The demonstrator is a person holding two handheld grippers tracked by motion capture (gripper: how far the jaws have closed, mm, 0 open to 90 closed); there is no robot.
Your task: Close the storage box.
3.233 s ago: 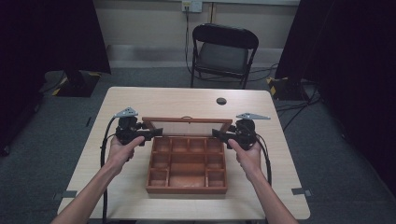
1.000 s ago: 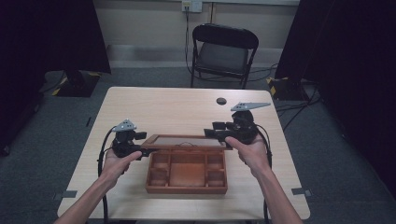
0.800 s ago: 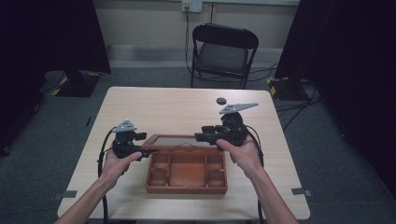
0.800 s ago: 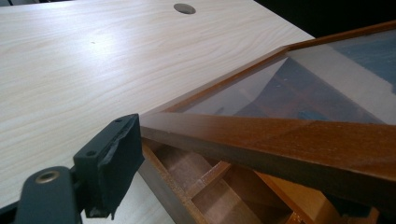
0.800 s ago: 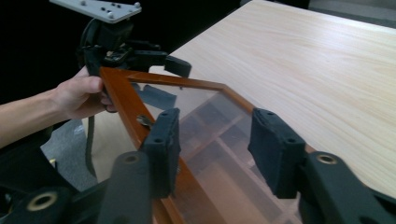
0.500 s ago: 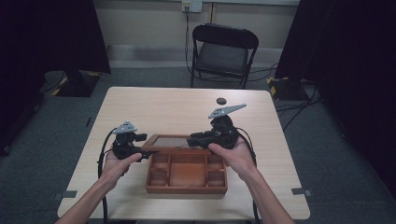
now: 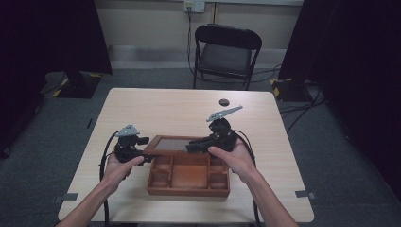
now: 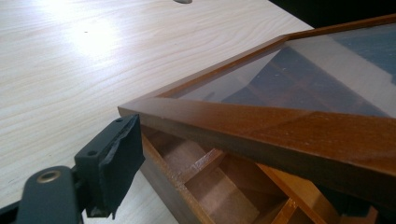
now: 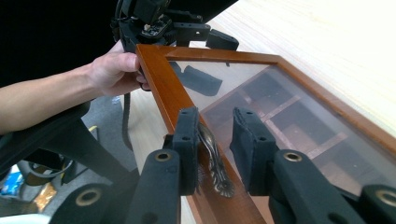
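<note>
I see a pale wooden table [image 7: 156, 109] on grey carpet, a black folding chair [image 7: 227, 52] at twelve o'clock; bare tabletop lies beyond the brown wooden compartment box [image 7: 188, 176] near the six o'clock edge; its glass-paned lid [image 9: 261, 112] stands part-raised; my right gripper [image 9: 215, 140] straddles the lid's brass handle [image 9: 212, 158], jaws parted; my left gripper [image 7: 142, 150] meets the lid's corner, its grip unclear.

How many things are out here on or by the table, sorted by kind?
Wooden box: 1
Small black round thing: 1
Tongs (left, right): 2
Folding chair: 1
Total: 5
</note>
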